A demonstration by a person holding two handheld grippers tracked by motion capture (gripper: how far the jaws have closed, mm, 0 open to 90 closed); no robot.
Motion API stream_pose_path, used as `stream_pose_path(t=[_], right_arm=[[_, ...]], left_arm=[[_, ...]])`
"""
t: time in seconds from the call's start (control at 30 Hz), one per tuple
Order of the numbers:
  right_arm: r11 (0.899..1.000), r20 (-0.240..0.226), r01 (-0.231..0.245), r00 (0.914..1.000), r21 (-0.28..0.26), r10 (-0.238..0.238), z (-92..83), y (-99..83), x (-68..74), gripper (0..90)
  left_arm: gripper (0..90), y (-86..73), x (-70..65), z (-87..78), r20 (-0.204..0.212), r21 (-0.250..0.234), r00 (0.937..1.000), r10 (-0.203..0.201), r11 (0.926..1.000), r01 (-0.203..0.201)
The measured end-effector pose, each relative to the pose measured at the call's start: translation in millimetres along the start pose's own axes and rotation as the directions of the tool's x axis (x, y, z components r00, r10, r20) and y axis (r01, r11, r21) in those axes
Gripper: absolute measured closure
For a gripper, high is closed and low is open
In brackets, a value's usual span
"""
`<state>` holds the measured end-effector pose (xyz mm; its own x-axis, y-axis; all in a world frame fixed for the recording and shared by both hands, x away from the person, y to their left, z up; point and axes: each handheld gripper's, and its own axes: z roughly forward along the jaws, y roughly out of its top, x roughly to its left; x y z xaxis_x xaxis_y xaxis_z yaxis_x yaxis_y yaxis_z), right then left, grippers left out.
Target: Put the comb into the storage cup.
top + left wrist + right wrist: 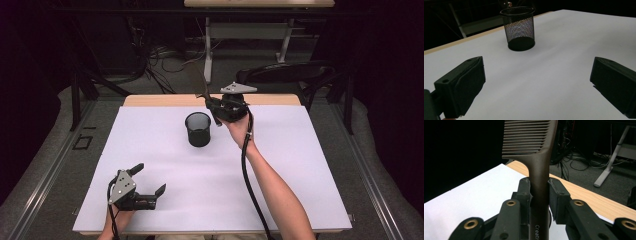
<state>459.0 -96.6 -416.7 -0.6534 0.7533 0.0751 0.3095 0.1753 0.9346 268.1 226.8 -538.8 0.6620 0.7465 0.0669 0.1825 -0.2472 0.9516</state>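
Observation:
A dark brown comb (pixel 537 165) stands upright between the jaws of my right gripper (pixel 539 187), which is shut on its handle, teeth pointing left. From above, that gripper (pixel 214 107) is held over the back of the white table (pixel 300 165), with the comb (pixel 196 79) tilting up and back. A black mesh cup (pixel 198 129) stands upright just left of it and a little nearer. My left gripper (pixel 149 178) rests low at the table's front left, open and with nothing between its jaws. In the left gripper view the cup (pixel 519 27) stands well beyond that gripper (pixel 536 82).
A bare wooden strip (pixel 150 100) runs along the table's far edge. Beyond it sit a dark chair (pixel 290 72), loose cables on the floor (pixel 160 60) and the white legs of another desk (pixel 207 50).

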Motion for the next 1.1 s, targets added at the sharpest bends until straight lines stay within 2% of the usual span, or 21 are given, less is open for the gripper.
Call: stream_pose_path(t=[0.47,1.1], right_arm=[[1.0,0.002,-0.011,0.9999,-0.023,0.011,12.7,2.3,-0.5,72.9],[0.998,-0.003,0.007,1.0,-0.066,-0.007,26.1,4.9,5.6,72.9]], left_arm=[[0.1,-0.1,0.2,0.1,0.003,0.0,1.0,0.0,1.0,0.0],[0.1,0.0,0.5,-0.1,0.003,-0.002,1.0,0.003,1.0,-0.003]])
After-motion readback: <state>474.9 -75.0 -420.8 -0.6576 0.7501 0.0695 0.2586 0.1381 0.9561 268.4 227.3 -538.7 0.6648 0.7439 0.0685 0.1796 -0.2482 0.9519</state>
